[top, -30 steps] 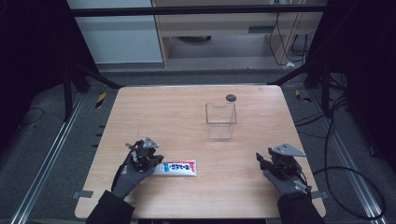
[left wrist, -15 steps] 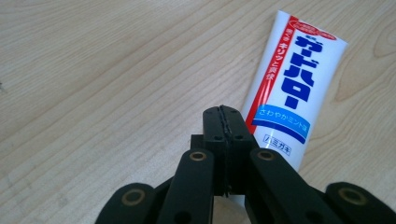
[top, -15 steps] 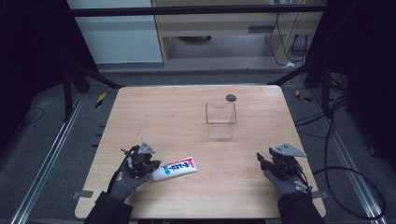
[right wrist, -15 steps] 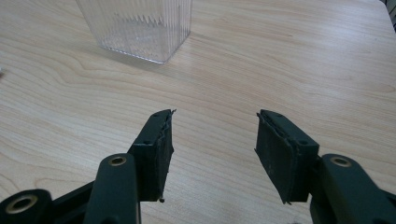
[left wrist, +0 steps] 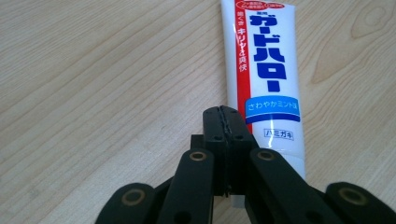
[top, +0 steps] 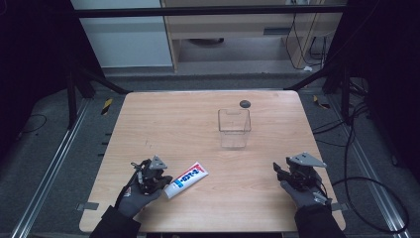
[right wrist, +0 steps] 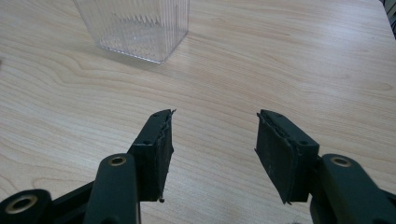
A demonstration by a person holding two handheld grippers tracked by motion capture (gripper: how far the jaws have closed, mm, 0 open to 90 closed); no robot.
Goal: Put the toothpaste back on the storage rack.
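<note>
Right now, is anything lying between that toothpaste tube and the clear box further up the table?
Nothing visible does. Between the toothpaste tube and the clear box there is bare wood. The small dark disc lies beyond the box, out of the way.

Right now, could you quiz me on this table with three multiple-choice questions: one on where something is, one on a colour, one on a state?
1. Where is the tube?
A. in the clear box
B. flat on the table by the left gripper
C. by the right gripper

2. What colour is the tube's big lettering?
A. blue
B. green
C. black

3. How are the right gripper's jaws?
A. shut
B. open
C. gripping the box

Answers: 1 B, it lies beside the left gripper; 2 A, blue letters on white; 3 B, a wide gap shows bare table.
</note>
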